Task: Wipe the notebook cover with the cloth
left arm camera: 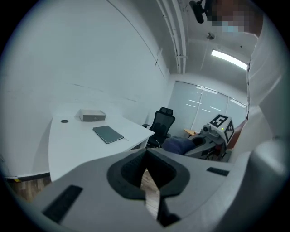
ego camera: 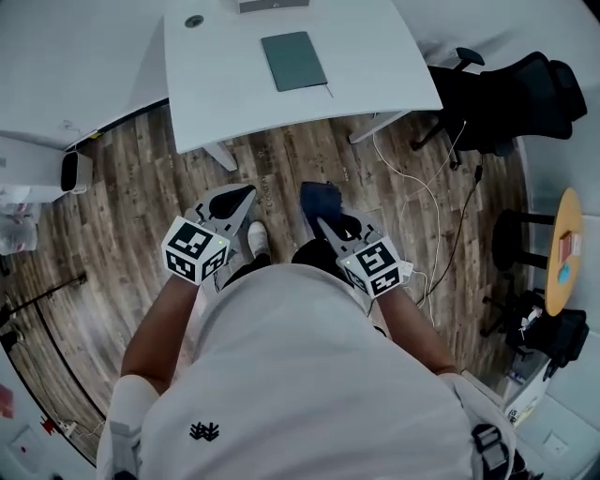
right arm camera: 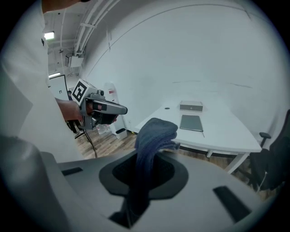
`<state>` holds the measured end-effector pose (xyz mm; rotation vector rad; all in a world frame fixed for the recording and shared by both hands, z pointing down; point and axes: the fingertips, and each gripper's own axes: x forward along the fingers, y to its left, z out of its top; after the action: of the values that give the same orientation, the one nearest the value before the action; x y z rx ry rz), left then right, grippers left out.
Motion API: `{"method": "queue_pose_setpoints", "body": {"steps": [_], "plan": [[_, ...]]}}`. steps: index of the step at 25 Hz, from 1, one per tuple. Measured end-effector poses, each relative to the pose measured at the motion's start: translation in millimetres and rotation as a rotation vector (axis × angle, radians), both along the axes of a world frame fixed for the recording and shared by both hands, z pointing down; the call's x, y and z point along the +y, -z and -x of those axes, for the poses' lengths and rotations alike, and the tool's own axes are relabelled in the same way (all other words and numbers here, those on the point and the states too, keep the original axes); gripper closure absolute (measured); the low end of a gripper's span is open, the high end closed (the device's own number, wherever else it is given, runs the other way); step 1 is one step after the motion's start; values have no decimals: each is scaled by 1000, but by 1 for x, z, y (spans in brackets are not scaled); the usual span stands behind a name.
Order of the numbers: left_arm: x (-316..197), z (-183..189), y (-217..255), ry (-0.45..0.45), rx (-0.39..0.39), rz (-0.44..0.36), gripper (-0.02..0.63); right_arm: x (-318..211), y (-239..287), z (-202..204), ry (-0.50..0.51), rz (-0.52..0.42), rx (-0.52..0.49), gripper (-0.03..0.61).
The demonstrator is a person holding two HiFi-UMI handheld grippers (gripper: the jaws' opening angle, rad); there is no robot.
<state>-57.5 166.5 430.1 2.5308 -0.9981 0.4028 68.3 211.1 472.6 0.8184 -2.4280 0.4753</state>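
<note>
A dark green notebook lies flat on the white table, far ahead of both grippers; it also shows in the left gripper view as the notebook and in the right gripper view as the notebook. My right gripper is shut on a dark blue cloth, which bunches up above the jaws as the cloth. My left gripper is shut with nothing in it, held over the floor short of the table; its jaws meet at the tip.
A small grey box sits at the table's far edge beside a round cable hole. A black office chair stands right of the table, with cables on the wooden floor. A round yellow side table is at far right.
</note>
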Motion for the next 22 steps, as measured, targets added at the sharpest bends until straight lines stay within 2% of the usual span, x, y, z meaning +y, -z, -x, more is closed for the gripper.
{"method": "queue_pose_setpoints", "body": {"steps": [6,14,22], "plan": [[-39,20,-13,38,12,30,609,-41,5,7,-14,18,15,535],[-110,6,-35,54,-54,44,609,-121,-8,-2,4,32,-13,534],[-201,-5,-58,109,-96,58,609,-216,-27,4,96,59,-42,534]]}}
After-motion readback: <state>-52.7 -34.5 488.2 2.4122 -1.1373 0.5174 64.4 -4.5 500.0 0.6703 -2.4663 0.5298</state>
